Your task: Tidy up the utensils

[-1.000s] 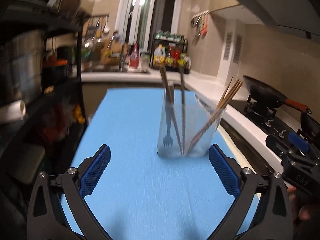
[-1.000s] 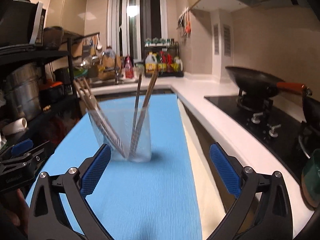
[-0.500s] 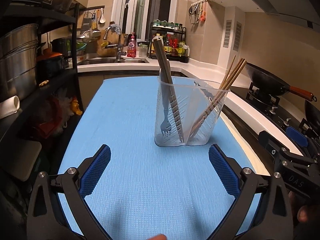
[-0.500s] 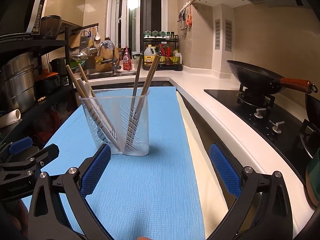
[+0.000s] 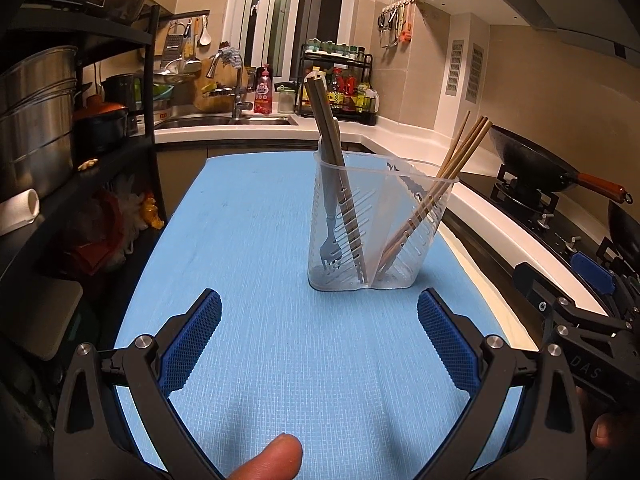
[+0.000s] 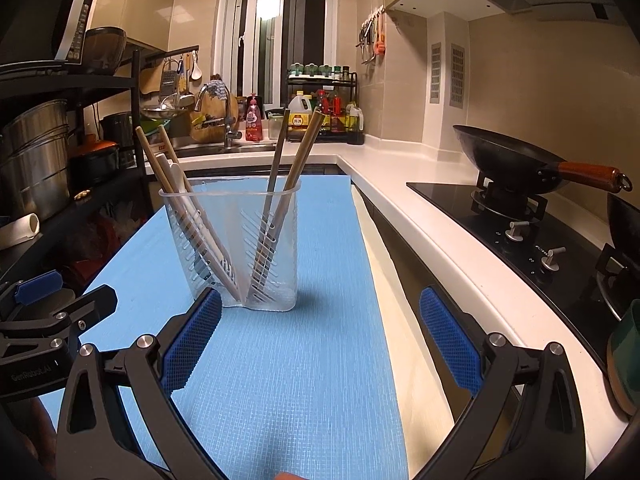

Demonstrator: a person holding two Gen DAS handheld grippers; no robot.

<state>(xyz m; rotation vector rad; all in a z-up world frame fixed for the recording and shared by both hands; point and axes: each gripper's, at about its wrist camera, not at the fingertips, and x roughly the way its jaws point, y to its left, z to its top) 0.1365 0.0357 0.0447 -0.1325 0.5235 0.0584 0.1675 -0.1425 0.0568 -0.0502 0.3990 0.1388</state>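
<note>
Kitchen counters wrap around a blue mat (image 5: 256, 280) that covers the work surface under both wrist cameras. On the left wrist camera, the left gripper (image 5: 319, 338) hovers over the mat with its jaws spread wide and nothing between its blue pads (image 5: 192, 344); a fingertip (image 5: 268, 460) pokes in at 6 o'clock. Ahead of it, toward 12 o'clock, a clear plastic holder (image 5: 380, 224) stands upright on the mat, split into two compartments. One compartment has a fork (image 5: 331, 240), tines down, with flat brownish handles leaning beside it, and the other has wooden chopsticks (image 5: 448, 176) tilting toward 1 o'clock. At 4 o'clock the right gripper (image 5: 580, 320) shows from the side. On its own camera, the right gripper (image 6: 320, 338) is likewise wide open and empty, with the holder (image 6: 236, 248) at 11 o'clock, just past its left pad. A wok (image 6: 516, 164) with a reddish handle sits on the stove at 2 o'clock, and the sink tap (image 6: 224, 116) stands far back at 12 o'clock.
</note>
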